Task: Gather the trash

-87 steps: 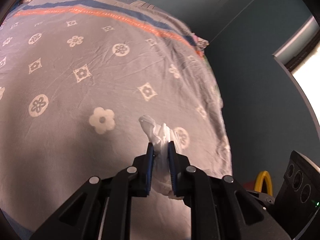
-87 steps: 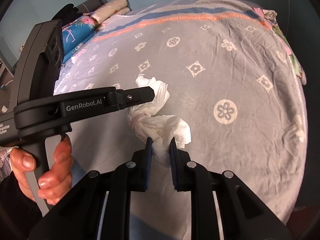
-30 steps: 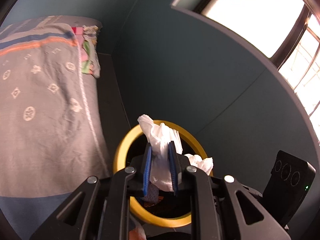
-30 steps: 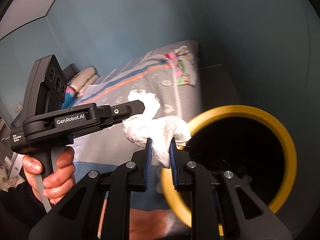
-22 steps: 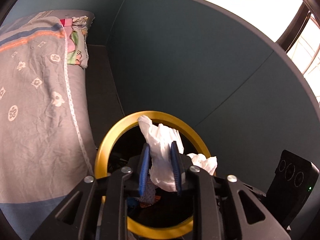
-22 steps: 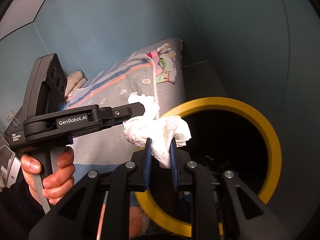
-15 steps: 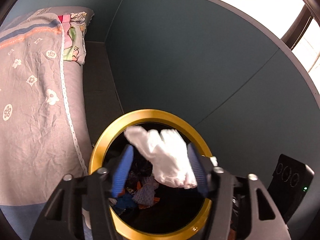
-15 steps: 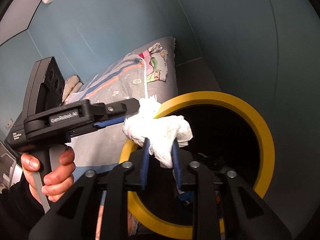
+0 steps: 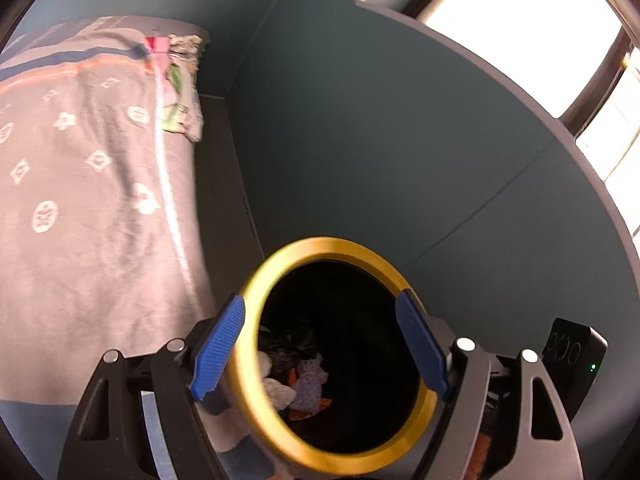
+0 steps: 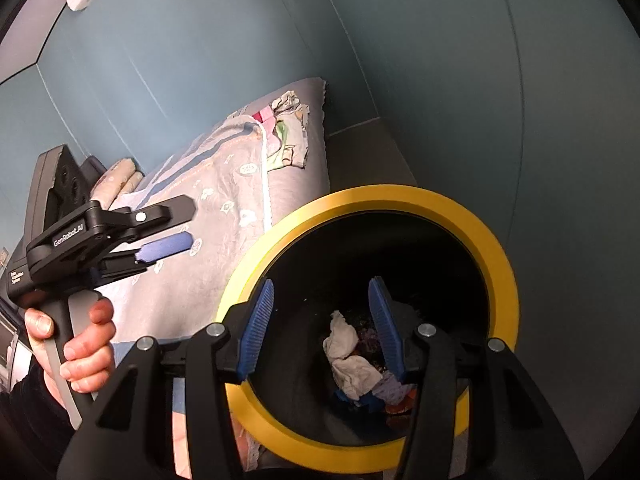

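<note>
A black bin with a yellow rim point(image 10: 400, 196) stands on the floor beside the bed, and both grippers hang just above its mouth. White crumpled tissues point(image 10: 346, 356) lie loose at its bottom among coloured scraps; the left wrist view shows a tissue point(image 9: 276, 390) there too. My right gripper point(image 10: 320, 328) is opening, with nothing between its blue pads. My left gripper point(image 9: 320, 344) is opening wide over the yellow rim point(image 9: 328, 242) and is empty. The right wrist view also shows the left gripper point(image 10: 188, 224), held in a hand point(image 10: 80, 344) to the left of the bin.
A bed with a grey flower-patterned sheet point(image 9: 80, 200) lies to the left of the bin. A teal wall point(image 9: 400, 140) rises behind it, with a bright window point(image 9: 520, 28) above. A narrow strip of dark floor point(image 9: 220, 168) runs between bed and wall.
Both grippers carried tissues from the bed to the bin, then opened; the tissues dropped into it. In the right wrist view the left gripper has drawn back to the left.
</note>
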A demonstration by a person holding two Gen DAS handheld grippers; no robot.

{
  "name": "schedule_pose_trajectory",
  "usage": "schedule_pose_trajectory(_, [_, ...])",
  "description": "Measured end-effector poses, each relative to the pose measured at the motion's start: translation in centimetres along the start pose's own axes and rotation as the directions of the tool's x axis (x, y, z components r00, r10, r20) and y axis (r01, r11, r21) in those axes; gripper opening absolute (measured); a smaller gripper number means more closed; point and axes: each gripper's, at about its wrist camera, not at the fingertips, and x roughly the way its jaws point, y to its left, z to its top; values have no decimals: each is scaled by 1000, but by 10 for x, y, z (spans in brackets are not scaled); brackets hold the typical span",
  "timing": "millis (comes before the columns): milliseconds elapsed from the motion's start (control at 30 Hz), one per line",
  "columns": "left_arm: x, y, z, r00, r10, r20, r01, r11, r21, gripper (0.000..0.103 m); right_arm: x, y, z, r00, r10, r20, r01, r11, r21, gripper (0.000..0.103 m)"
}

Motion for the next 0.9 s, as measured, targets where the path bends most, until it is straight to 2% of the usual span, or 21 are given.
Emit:
schedule_pose_trajectory(167, [-43, 40, -5, 996, 60, 59, -58, 998, -38, 74, 4, 40, 6, 1000, 22, -16, -23, 998, -66, 52])
schedule_pose_trajectory(333, [-92, 86, -15, 981, 149, 126, -139, 987, -85, 77, 21, 94, 9, 999, 34, -33, -38, 991, -129, 54])
schedule_pose_trajectory(400, [-115, 103, -18, 970, 185, 156, -170, 980, -106, 79, 28, 116, 8, 999, 30, -35, -35, 987, -157, 60])
schedule_pose_trajectory(533, [-162, 137, -30, 945, 254, 204, -226, 962, -152, 84, 38, 166, 6, 999, 5, -37, -13, 977, -211, 80])
schedule_pose_trajectory(567, [-174, 144, -34, 937, 276, 213, -244, 956, -162, 85, 40, 179, 5, 999, 1, -35, -9, 975, -222, 85])
schedule_pose_trajectory(600, [-183, 149, -37, 929, 297, 220, -264, 950, -169, 87, 39, 192, 3, 999, -2, -34, -6, 972, -234, 86])
schedule_pose_trajectory(667, [-205, 159, -44, 903, 350, 247, -315, 933, -173, 90, 38, 210, -1, 999, -12, -31, 3, 967, -255, 96])
schedule_pose_trajectory(767, [-233, 170, -54, 860, 421, 289, -386, 907, -171, 90, 32, 245, -7, 999, -27, 23, 33, 953, -302, 95])
schedule_pose_trajectory(900, [-266, 175, -69, 802, 475, 362, -430, 880, -203, 95, 19, 273, -20, 993, -61, 103, 92, 937, -336, 95])
